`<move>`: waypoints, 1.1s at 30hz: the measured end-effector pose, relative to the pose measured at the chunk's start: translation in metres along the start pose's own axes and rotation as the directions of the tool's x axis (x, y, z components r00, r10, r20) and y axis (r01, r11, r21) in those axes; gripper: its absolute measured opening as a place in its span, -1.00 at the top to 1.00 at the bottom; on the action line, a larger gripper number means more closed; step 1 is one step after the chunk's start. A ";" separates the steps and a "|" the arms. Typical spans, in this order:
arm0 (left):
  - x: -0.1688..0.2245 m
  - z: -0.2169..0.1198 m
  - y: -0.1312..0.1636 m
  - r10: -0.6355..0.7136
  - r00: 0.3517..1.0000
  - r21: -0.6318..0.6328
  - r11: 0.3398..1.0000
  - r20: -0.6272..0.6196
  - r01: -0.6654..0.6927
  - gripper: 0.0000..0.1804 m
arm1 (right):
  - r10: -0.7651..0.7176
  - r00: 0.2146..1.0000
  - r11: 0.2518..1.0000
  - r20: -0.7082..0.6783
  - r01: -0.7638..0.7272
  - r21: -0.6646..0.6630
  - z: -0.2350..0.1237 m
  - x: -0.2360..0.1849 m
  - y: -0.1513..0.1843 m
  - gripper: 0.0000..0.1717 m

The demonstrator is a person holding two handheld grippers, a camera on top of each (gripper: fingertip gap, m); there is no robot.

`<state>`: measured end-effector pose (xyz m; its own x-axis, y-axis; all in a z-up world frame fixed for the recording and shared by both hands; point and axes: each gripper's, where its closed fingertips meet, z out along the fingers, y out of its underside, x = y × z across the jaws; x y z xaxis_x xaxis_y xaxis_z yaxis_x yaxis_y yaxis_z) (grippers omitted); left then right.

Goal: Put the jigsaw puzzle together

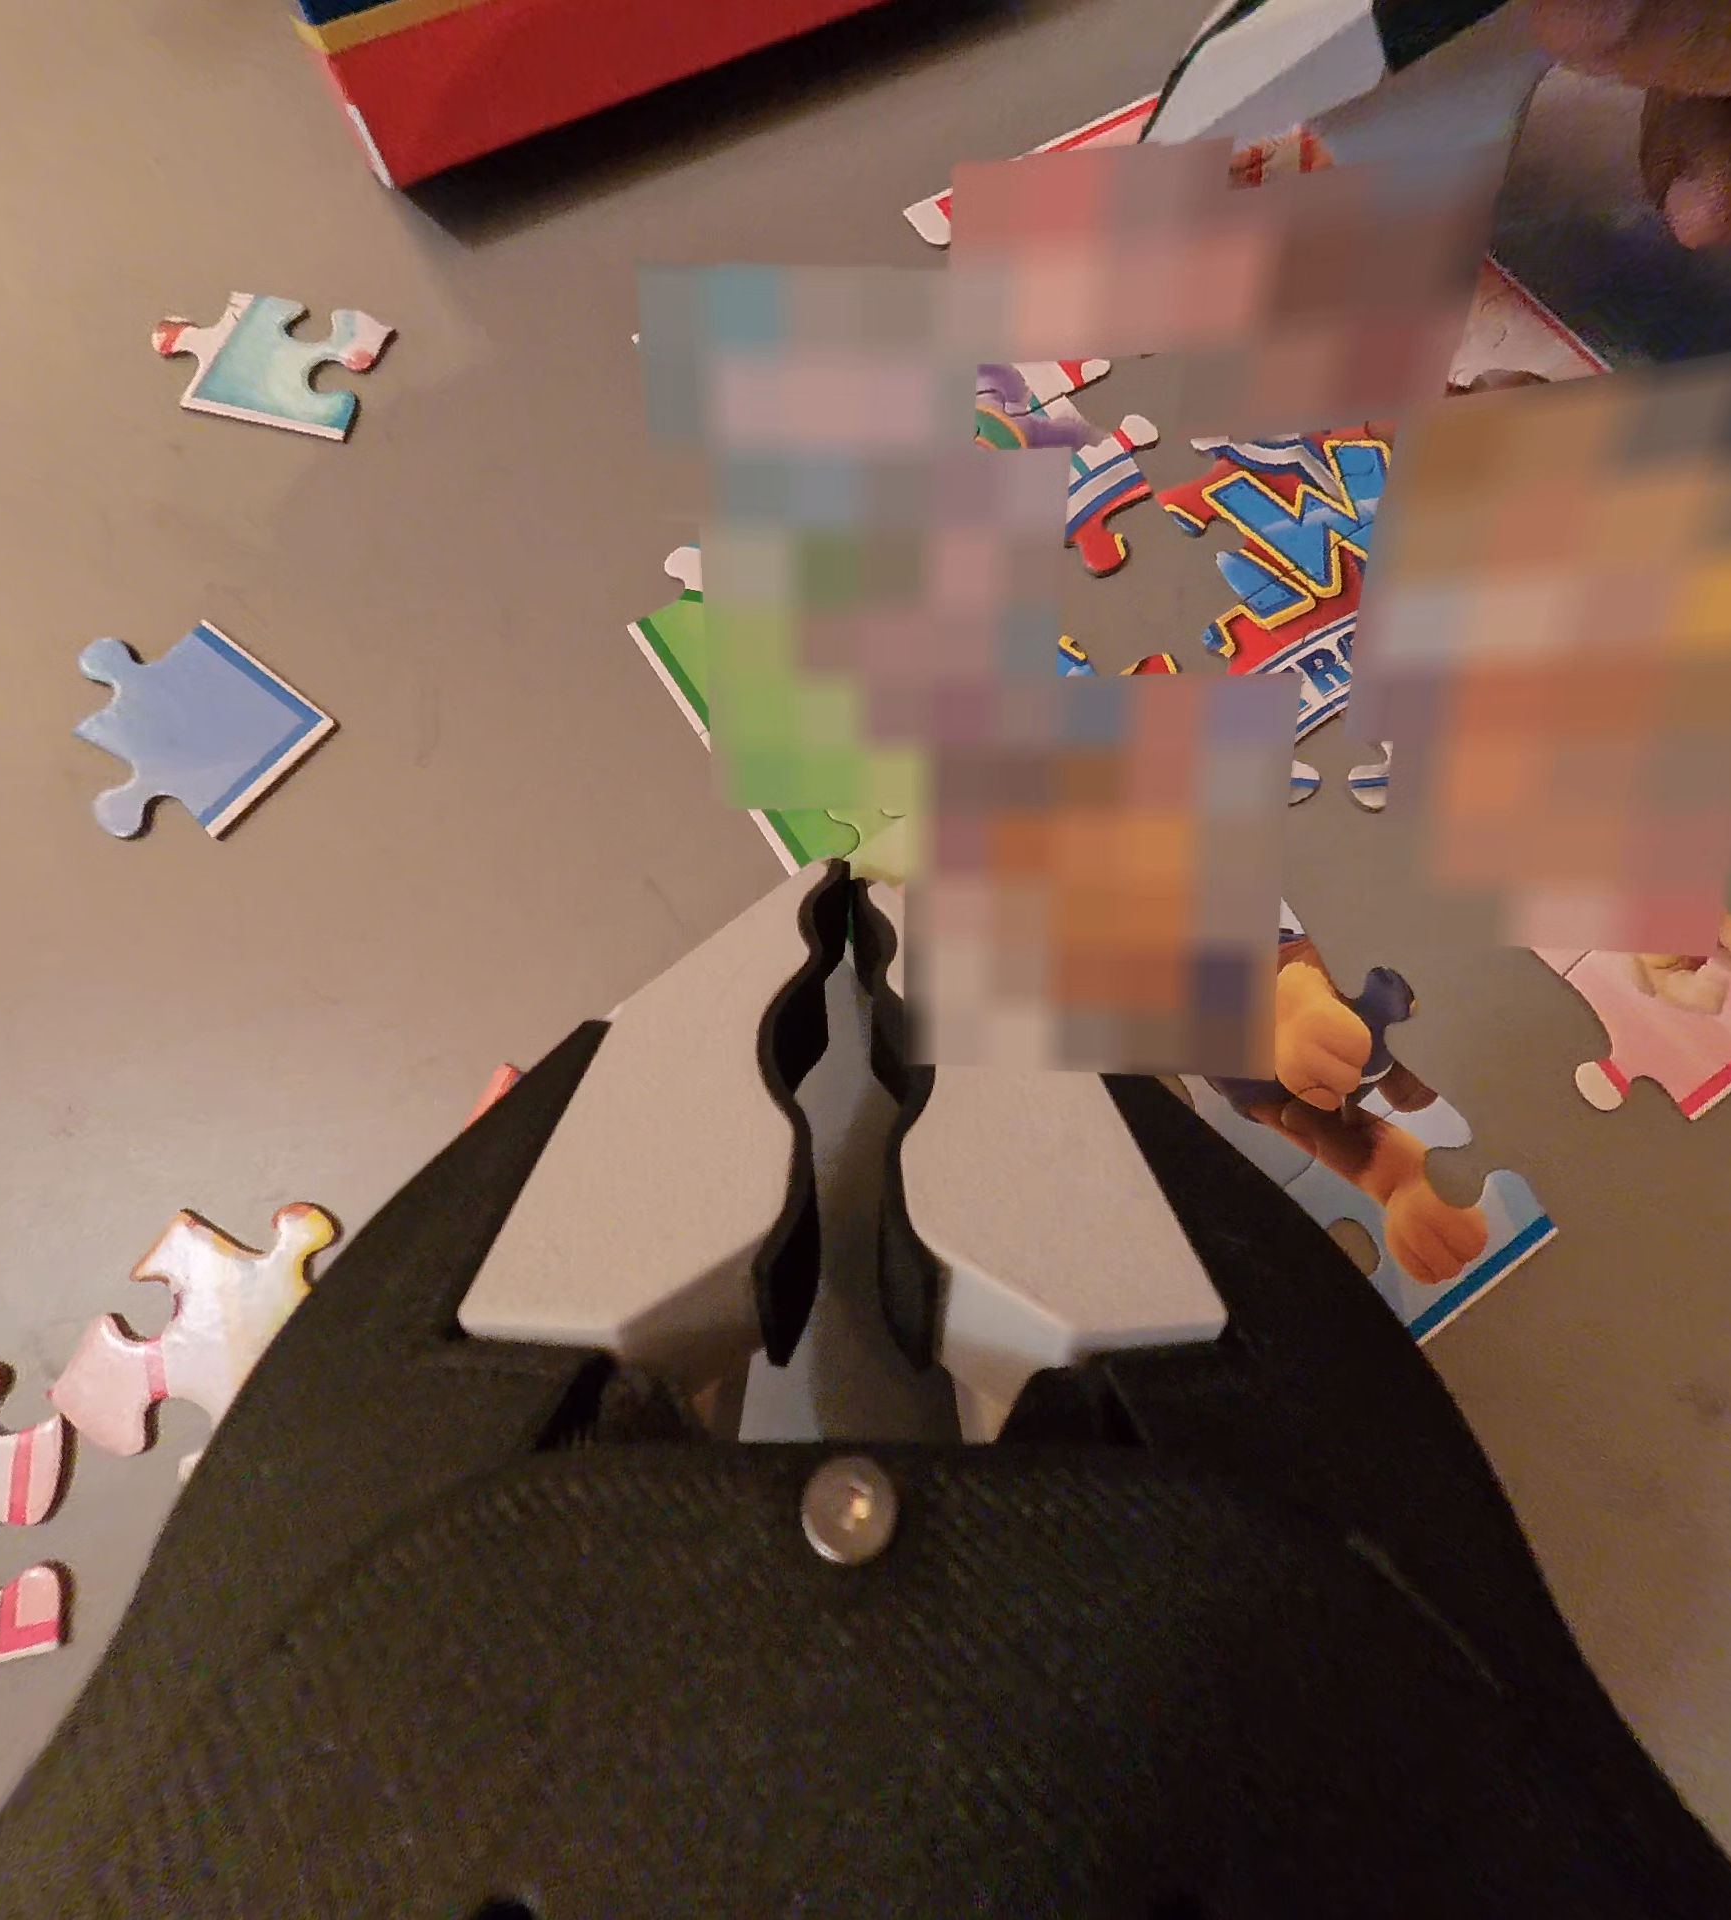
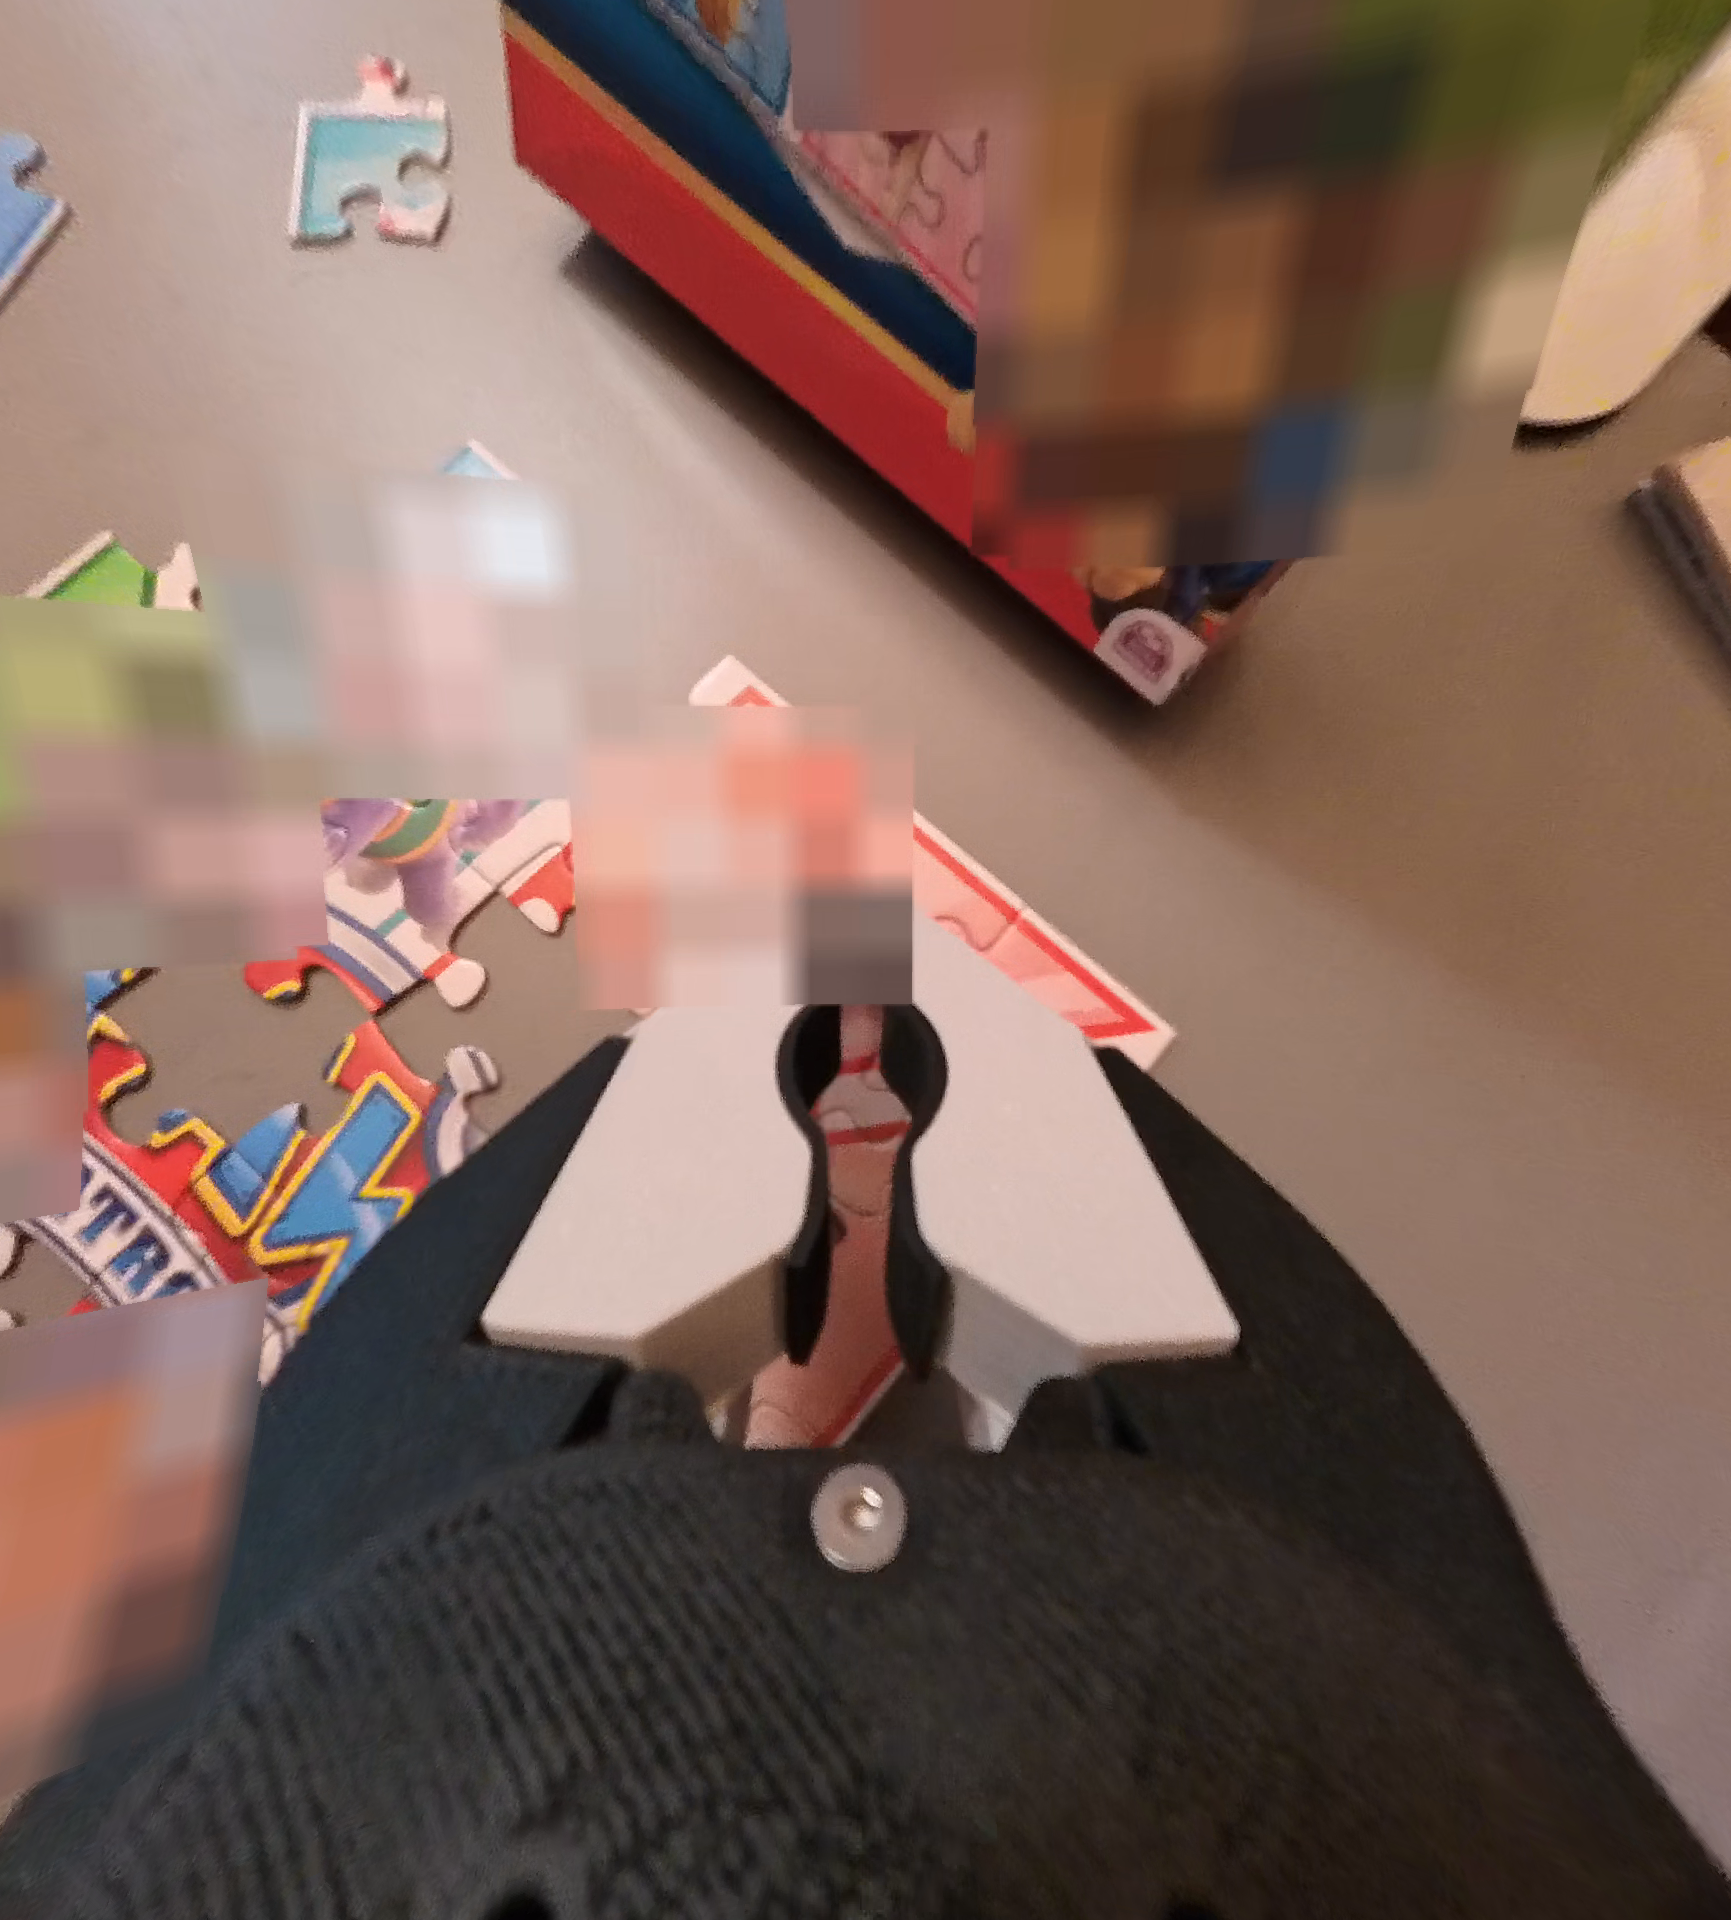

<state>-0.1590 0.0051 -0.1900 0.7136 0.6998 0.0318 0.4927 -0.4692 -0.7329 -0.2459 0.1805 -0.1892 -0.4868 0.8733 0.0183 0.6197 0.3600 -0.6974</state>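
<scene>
My left gripper [image 1: 845,868] is clenched, fingertips meeting at the near corner of the green puzzle section [image 1: 669,665] on the grey table [image 1: 425,540]. My right gripper [image 2: 861,1013] has its tips masked; I cannot tell its state. It hovers over the pink red-bordered puzzle section [image 2: 1037,956]. Farther off lies the red puzzle box [image 2: 736,270].

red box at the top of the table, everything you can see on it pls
The red box is a flat cardboard carton lying on the grey table, beyond the loose puzzle pieces. Its visible side wall is plain red with a thin gold stripe along the upper edge; the top face is dark blue with printed cartoon artwork, largely hidden by mosaic patches. A small purple-and-white emblem sits at its near corner in the right wrist view. It looks closed and undamaged. Neither gripper touches it, and no puzzle piece visibly rests against it.
</scene>
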 end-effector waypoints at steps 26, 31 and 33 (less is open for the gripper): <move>0.004 -0.010 -0.010 0.004 0.999 0.092 0.996 -0.041 -0.001 1.00 | -0.081 0.978 0.854 -0.192 0.167 0.493 -0.123 0.000 -0.058 1.00; 0.007 -0.009 -0.009 0.053 0.999 0.079 0.995 -0.010 -0.052 0.98 | -0.049 0.991 0.846 -0.126 0.108 0.522 -0.121 0.000 -0.058 1.00; 0.006 -0.009 -0.009 0.055 0.998 0.081 0.995 -0.004 -0.055 0.94 | -0.030 0.995 0.841 -0.090 0.074 0.536 -0.121 0.000 -0.058 1.00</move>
<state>-0.1543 0.0090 -0.1775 0.7419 0.6704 -0.0057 0.4111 -0.4616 -0.7861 -0.2075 0.1996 -0.0621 -0.4474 0.8883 0.1038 0.1554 0.1915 -0.9691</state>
